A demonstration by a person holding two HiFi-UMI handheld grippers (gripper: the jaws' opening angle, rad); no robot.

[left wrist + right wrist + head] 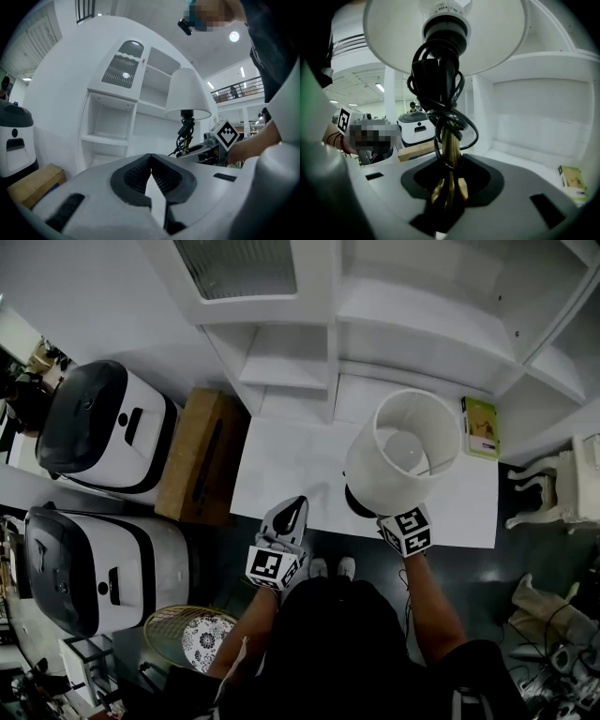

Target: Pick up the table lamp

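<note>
The table lamp has a wide white shade (403, 451), a brass stem (449, 154) and a black cord (440, 93) coiled round the stem. It is upright over the right half of the white table (281, 465). My right gripper (380, 514) reaches in under the shade from the front edge, and its jaws are shut on the brass stem (449, 197). The left gripper view shows the shade (187, 96) with that gripper (206, 150) below it. My left gripper (292, 512) hangs level over the table's front edge, left of the lamp, shut (151, 161) and holding nothing.
A green booklet (480, 427) lies at the table's right end. White shelving (291, 352) stands behind the table. A cardboard box (202, 456) and two black-and-white machines (103, 427) (94, 559) are on the left. A wicker basket (187, 634) sits near my feet.
</note>
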